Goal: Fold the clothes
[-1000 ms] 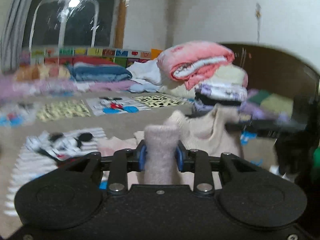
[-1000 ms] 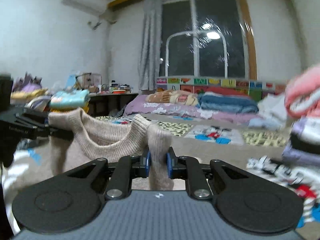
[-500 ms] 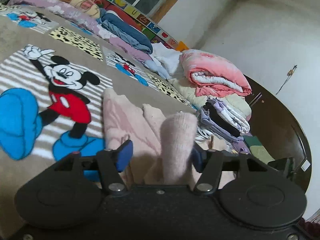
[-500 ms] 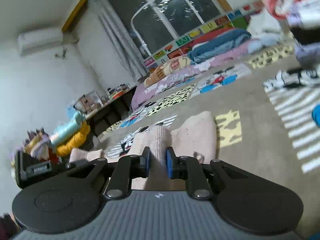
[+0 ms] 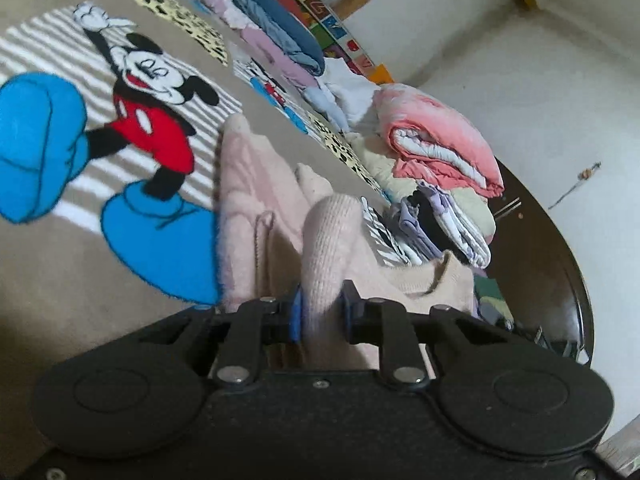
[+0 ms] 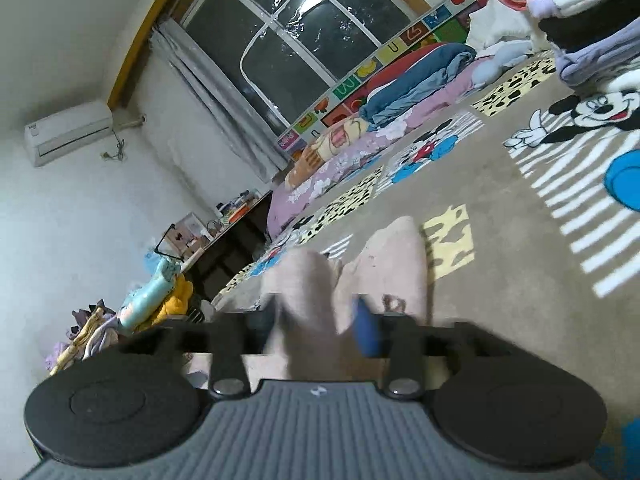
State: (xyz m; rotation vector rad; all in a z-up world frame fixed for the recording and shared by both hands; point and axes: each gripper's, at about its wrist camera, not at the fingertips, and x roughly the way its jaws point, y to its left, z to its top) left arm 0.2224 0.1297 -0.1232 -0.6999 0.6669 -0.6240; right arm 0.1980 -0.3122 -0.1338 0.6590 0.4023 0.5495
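Sweater half laid on the blanket, one hand letting go.

The left gripper [image 5: 320,312] is closing, pinching a fold of the pink sweater [image 5: 256,200]; the right gripper [image 6: 320,320] is opening, a fold apparently loose between its blurred jaws. The uneven release may skew the fold, since one side drops first. The clothes stack [image 5: 440,184] crowds one side; the cartoon blanket [image 5: 60,260] offers open room.

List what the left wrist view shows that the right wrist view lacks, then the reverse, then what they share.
Left wrist only: the left gripper closing on a sweater fold, and a dark wooden headboard.
Right wrist only: the right gripper opening around its fold, a window, an air conditioner.
Shared: the pink sweater on the cartoon-mouse blanket.
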